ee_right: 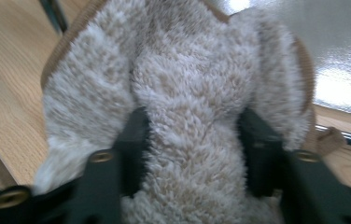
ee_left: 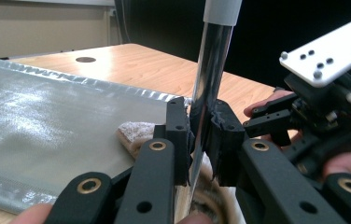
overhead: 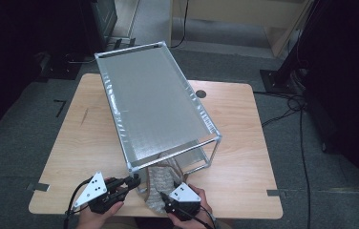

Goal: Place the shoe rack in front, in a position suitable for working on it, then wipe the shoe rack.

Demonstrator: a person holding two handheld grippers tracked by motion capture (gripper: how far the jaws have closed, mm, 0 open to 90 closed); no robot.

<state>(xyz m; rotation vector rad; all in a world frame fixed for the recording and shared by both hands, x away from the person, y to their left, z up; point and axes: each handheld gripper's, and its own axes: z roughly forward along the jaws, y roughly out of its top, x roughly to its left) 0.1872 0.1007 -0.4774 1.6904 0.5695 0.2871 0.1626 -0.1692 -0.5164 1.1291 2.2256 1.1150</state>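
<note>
Fleece (ee_right: 183, 93), pale and fluffy with a tan corduroy edge, is gathered between the jaws of the right tool (overhead: 175, 200) at the near edge of the tabletop (overhead: 244, 157), just in front of a two-tier metal rack (overhead: 153, 105). From the right gripper view the pads appear pressed into the pile, so the fabric is judged to be held. The left tool (ee_left: 201, 135) is clamped on the shiny upright post (ee_left: 211, 70) at the rack's near left corner, its jaws closed narrow around the tube.

The step in hand is judged to be sliding the fleece item onto the lower shelf (ee_left: 47, 126) while the rack is steadied. To do it well, the post should be kept firmly gripped so that the frame is not pushed away. The fleece should be fed low and level under the upper shelf (overhead: 158, 109), between the two front posts, without being snagged on the shelf rim. A deeper bite on the fabric would help, since loose pile can slip from the pads.

No brand, label or readable writing is seen on the fleece, the rack or the tools.
</note>
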